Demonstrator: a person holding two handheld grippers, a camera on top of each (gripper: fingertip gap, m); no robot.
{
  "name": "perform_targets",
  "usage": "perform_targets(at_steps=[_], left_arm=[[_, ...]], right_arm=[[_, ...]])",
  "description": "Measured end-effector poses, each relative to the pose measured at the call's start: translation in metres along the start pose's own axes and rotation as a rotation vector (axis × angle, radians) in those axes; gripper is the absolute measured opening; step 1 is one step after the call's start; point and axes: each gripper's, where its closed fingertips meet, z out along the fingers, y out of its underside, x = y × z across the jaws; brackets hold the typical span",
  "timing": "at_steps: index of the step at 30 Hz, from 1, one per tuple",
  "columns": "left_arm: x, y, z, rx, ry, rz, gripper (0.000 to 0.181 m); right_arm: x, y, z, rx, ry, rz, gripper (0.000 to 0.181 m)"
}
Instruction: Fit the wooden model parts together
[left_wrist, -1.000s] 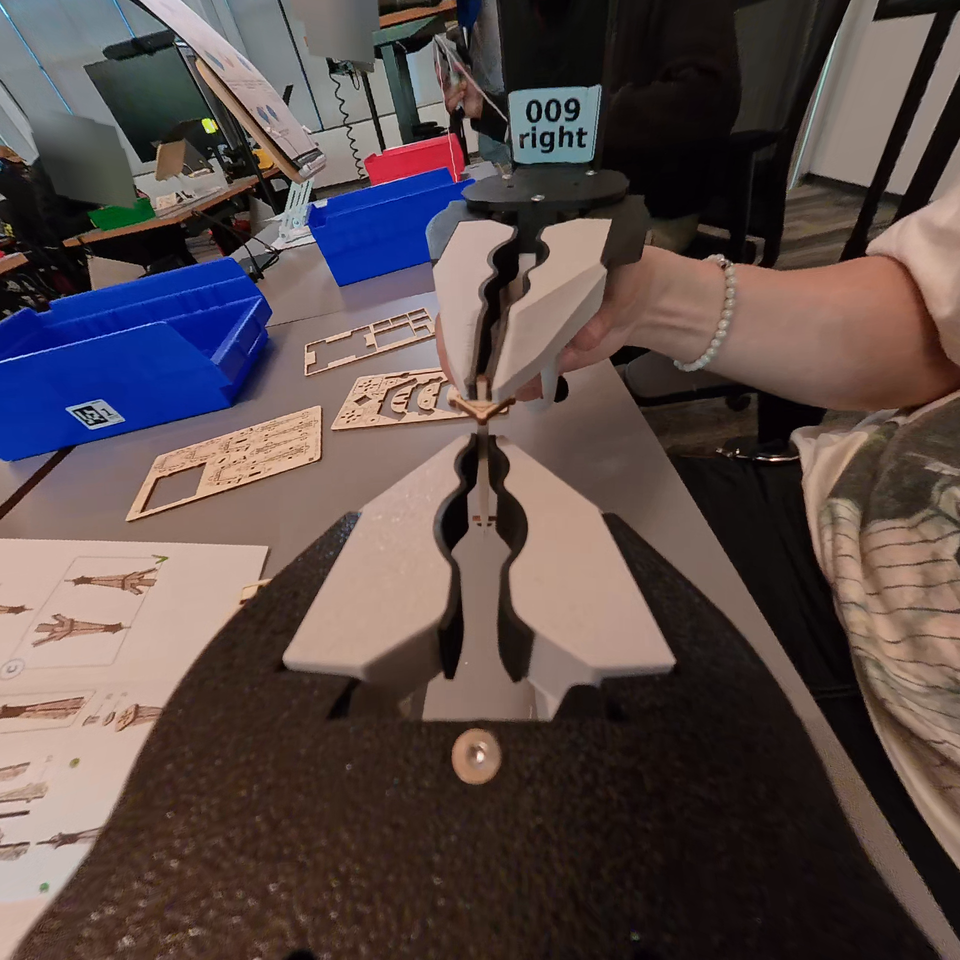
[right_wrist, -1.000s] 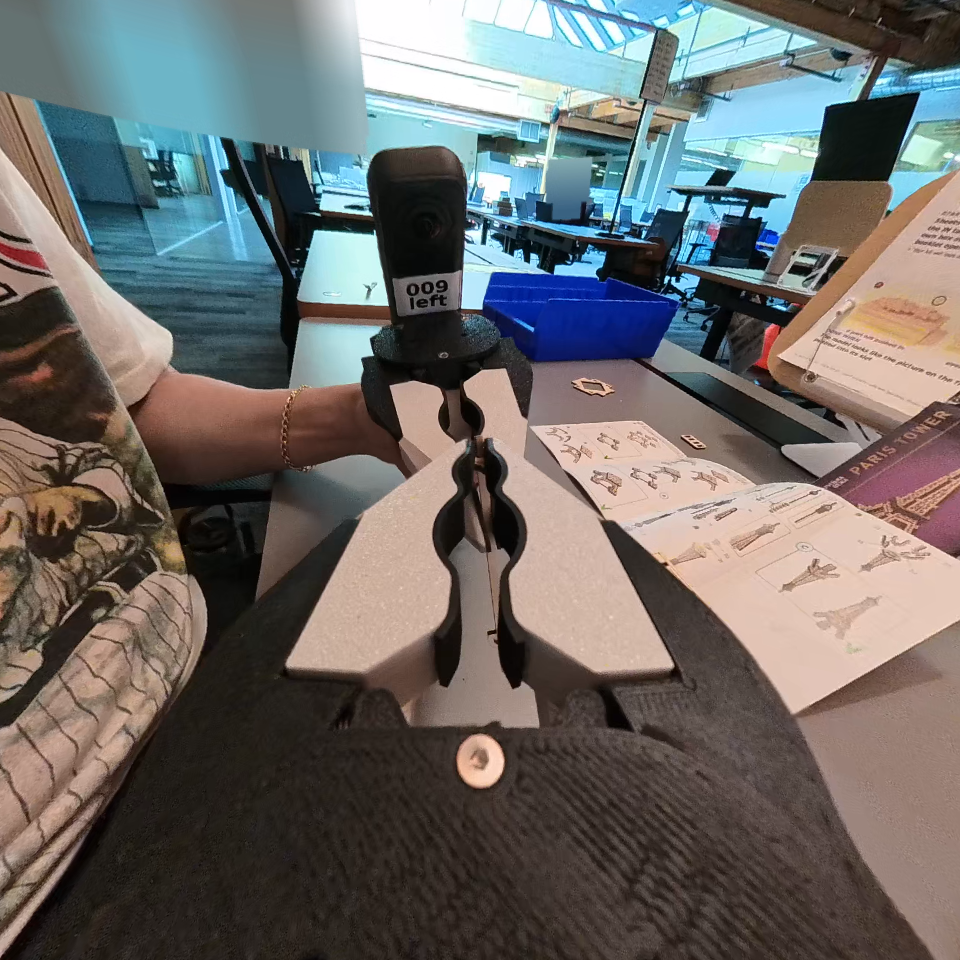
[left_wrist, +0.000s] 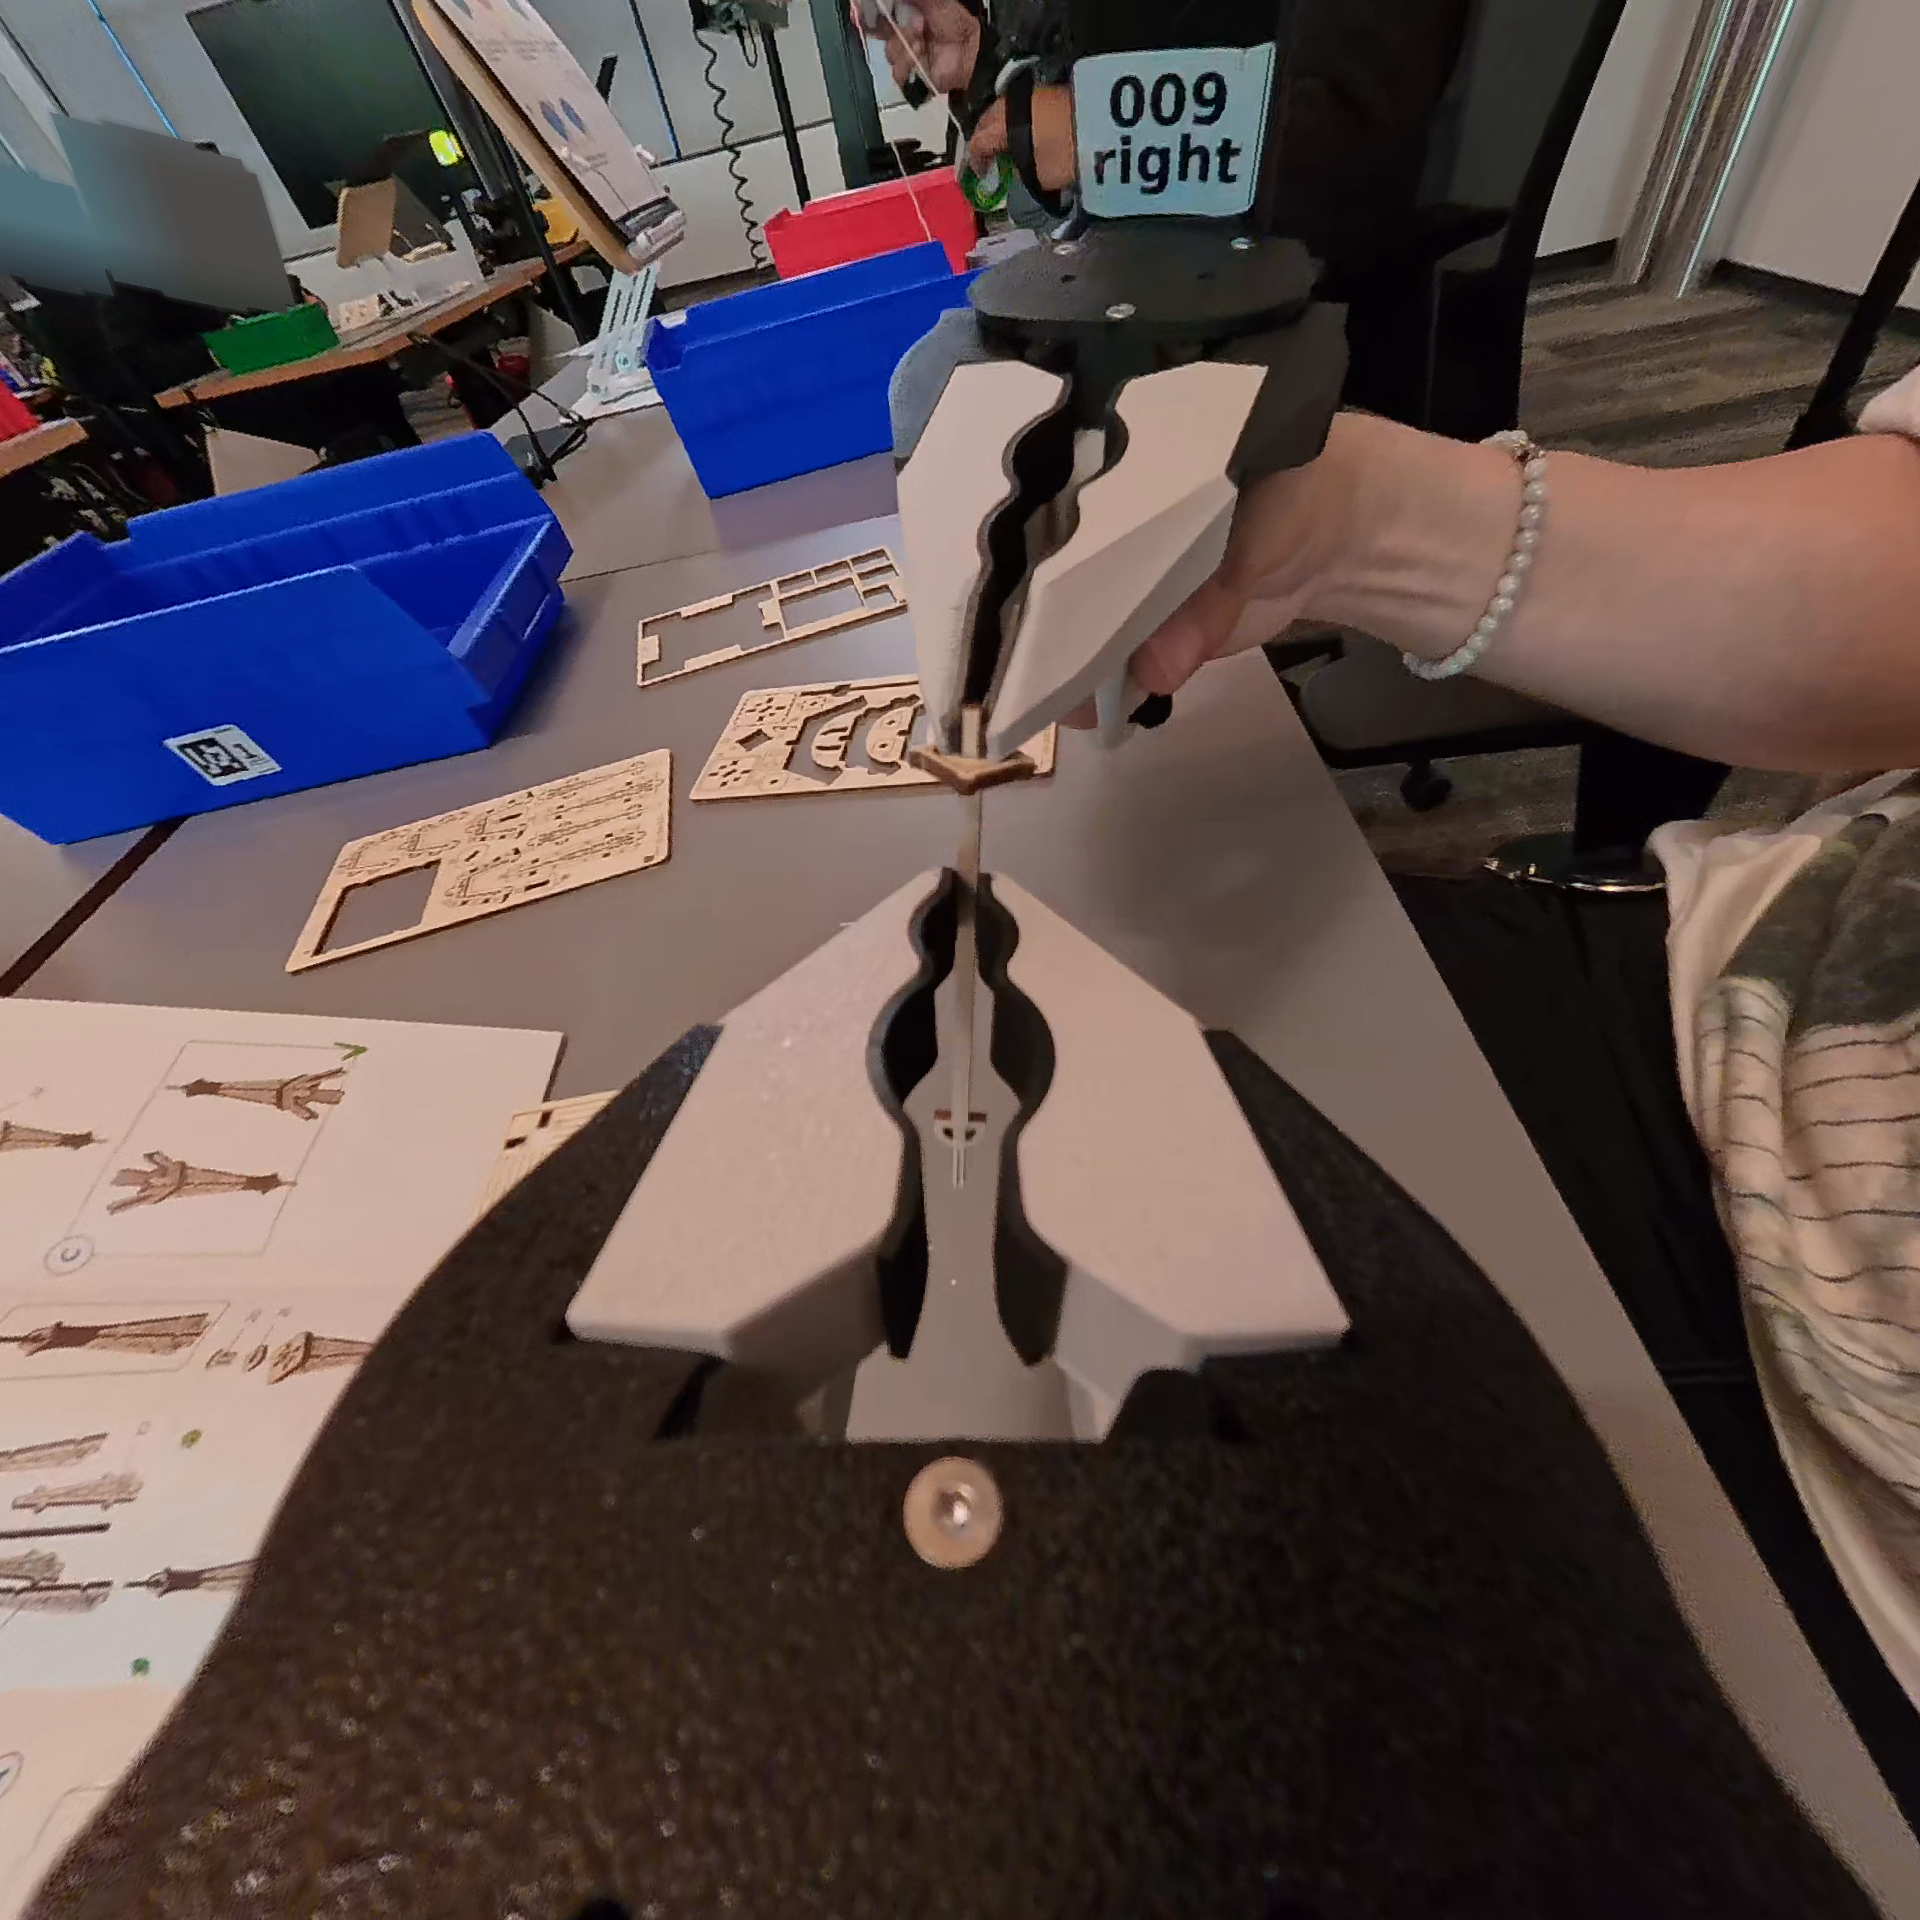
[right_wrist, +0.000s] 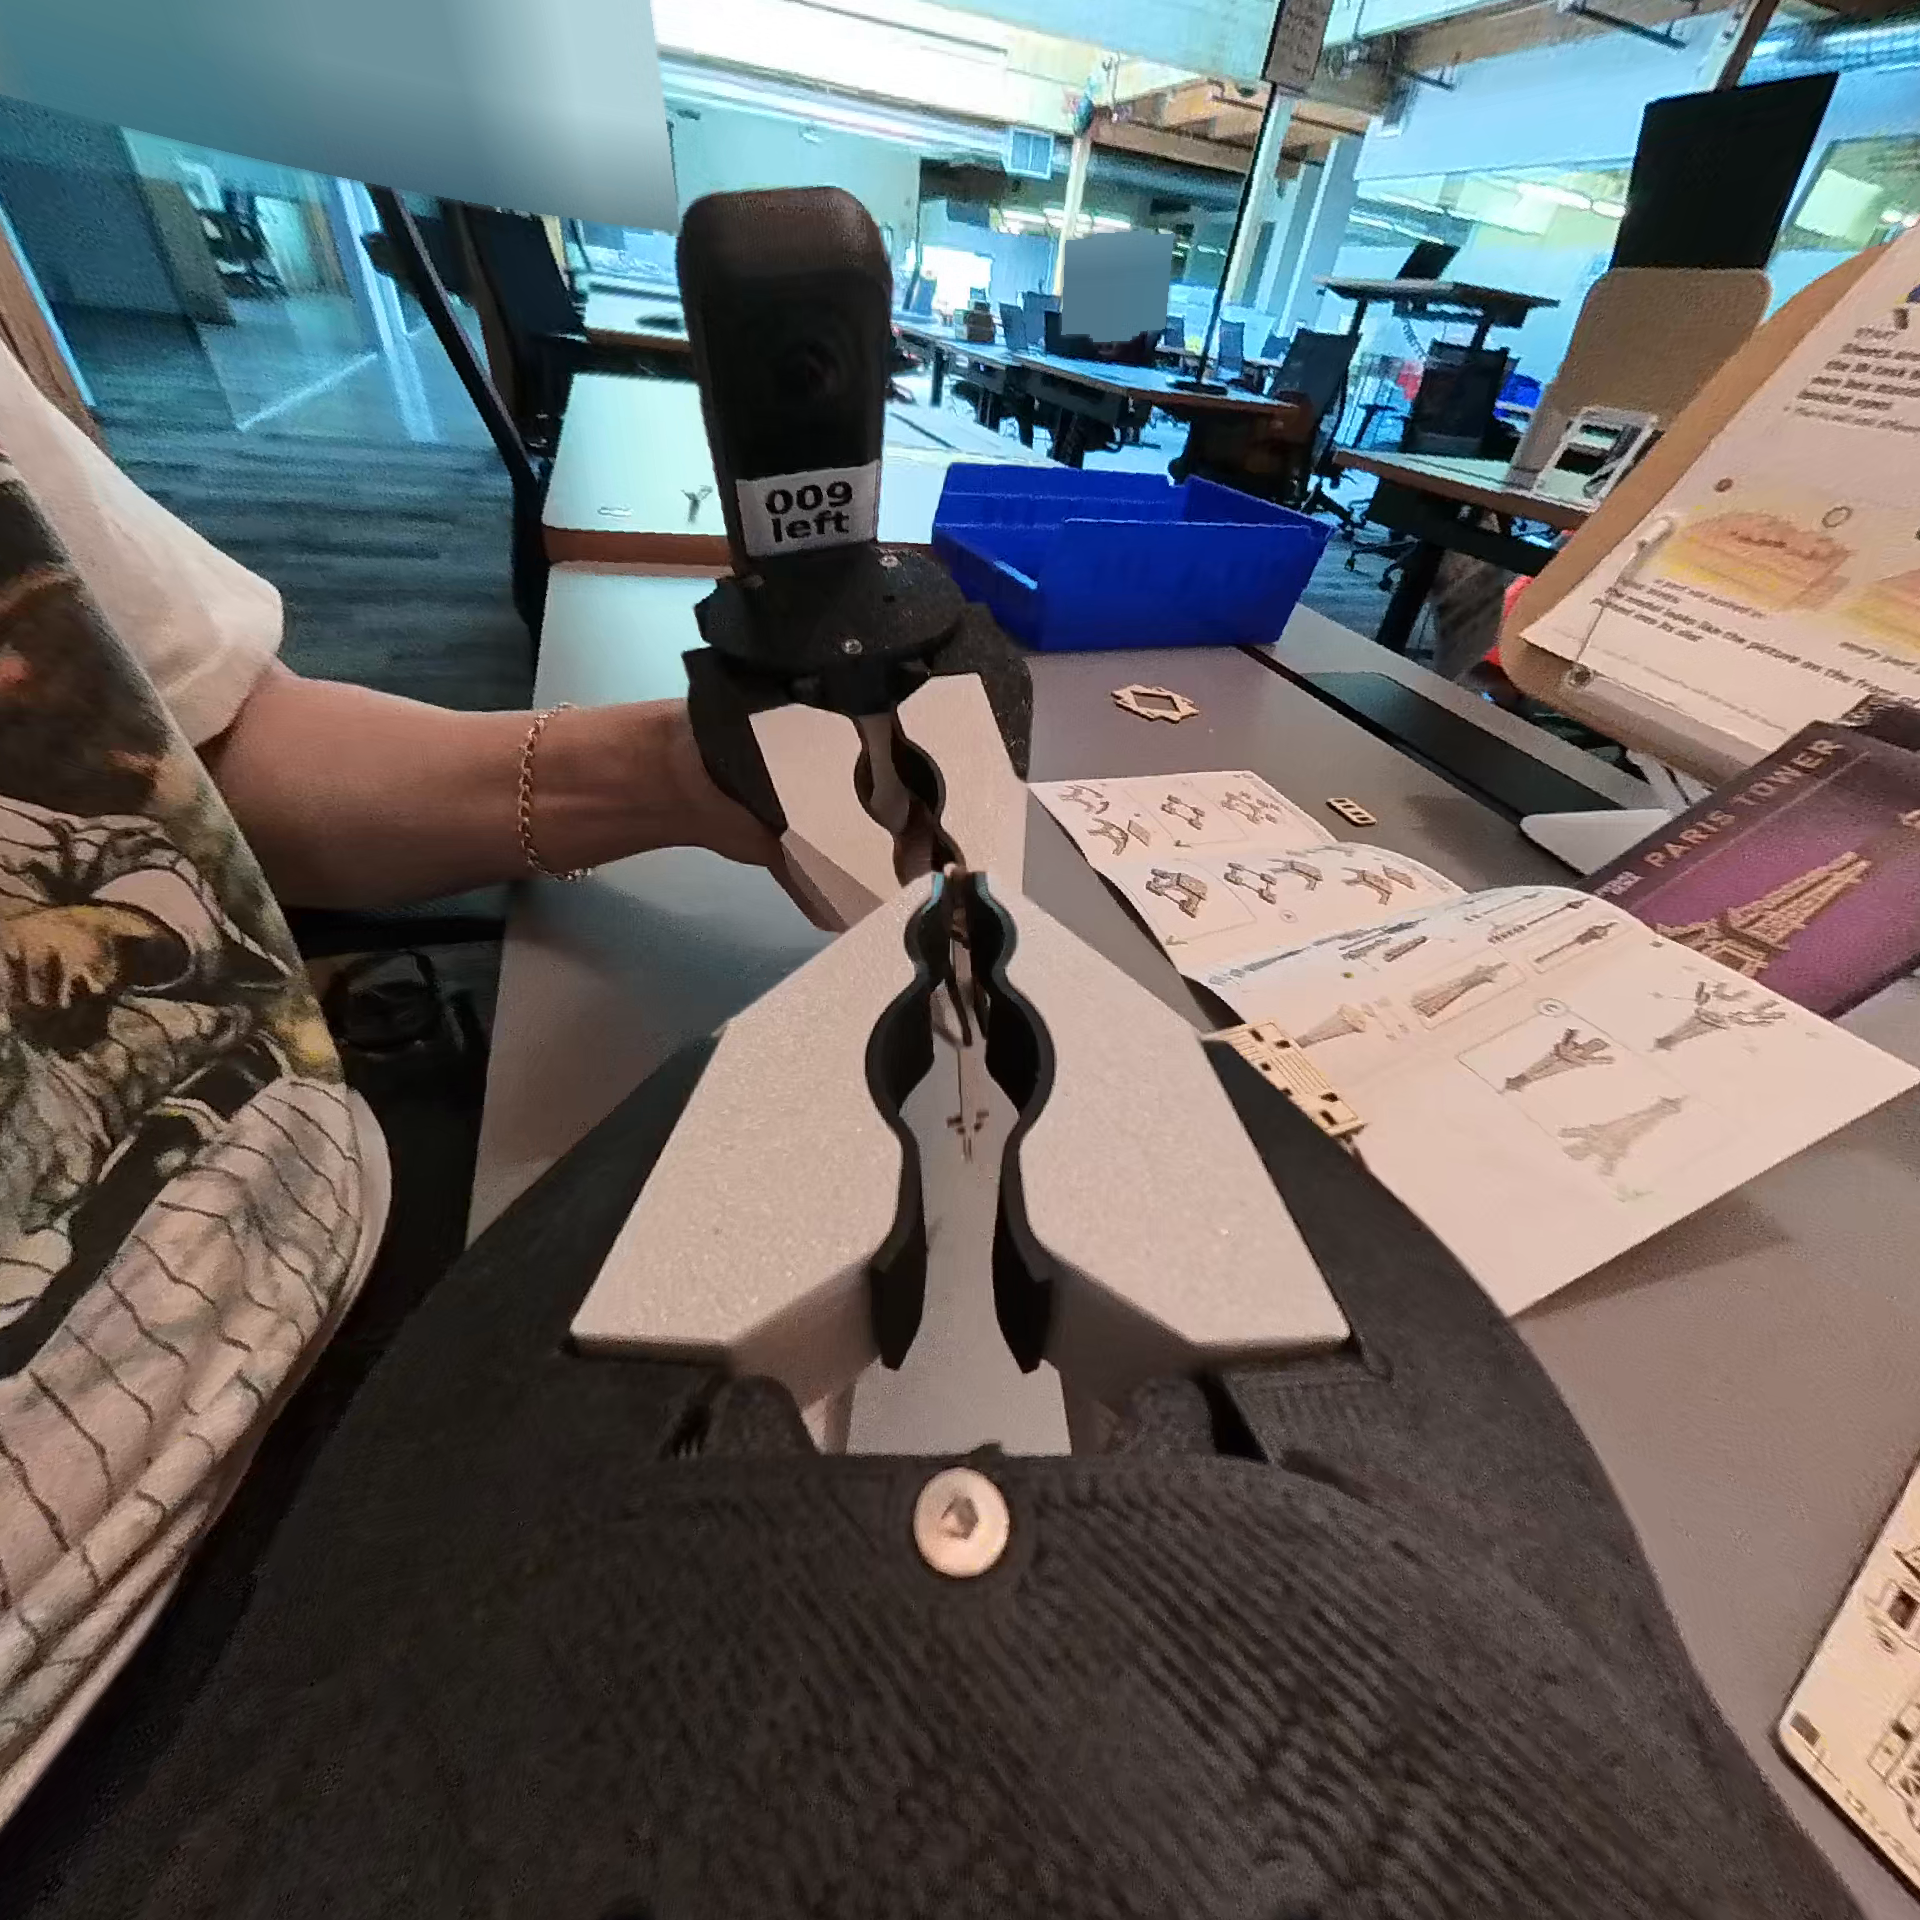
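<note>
A grey worktable (left_wrist: 1195, 831) in an open office, strewn with plywood kit sheets and an instruction booklet (right_wrist: 1538, 1049), as two hand-held grippers bring wooden model parts together.

Nearest the camera, the left gripper (left_wrist: 966, 883) is pressed together on a thin wooden strip (left_wrist: 970, 831) that stands up between its tips. Just beyond, the right gripper (left_wrist: 971, 722) pinches the strip's top end from above, where a small square wooden collar (left_wrist: 971, 767) sits threaded on the strip, touching the right gripper's tips. To seat the collar well, the strip probably needs to stay straight and the push go along its length, since so slender a piece looks likely to snap under sideways load. Farther off lie punched-out plywood sheets (left_wrist: 488, 857) and blue bins (left_wrist: 270, 634).
</note>
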Motion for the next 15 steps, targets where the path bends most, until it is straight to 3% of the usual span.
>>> perform_targets(at_steps=[13,15], left_arm=[[0.003,0.006,0.004,-0.017,0.010,0.029,0.000],[0.000,0.011,0.002,-0.075,-0.011,0.079,0.000]], right_arm=[[-0.005,0.004,0.007,-0.028,-0.016,-0.010,0.001],[-0.004,0.006,0.005,-0.061,0.004,-0.041,0.001]])
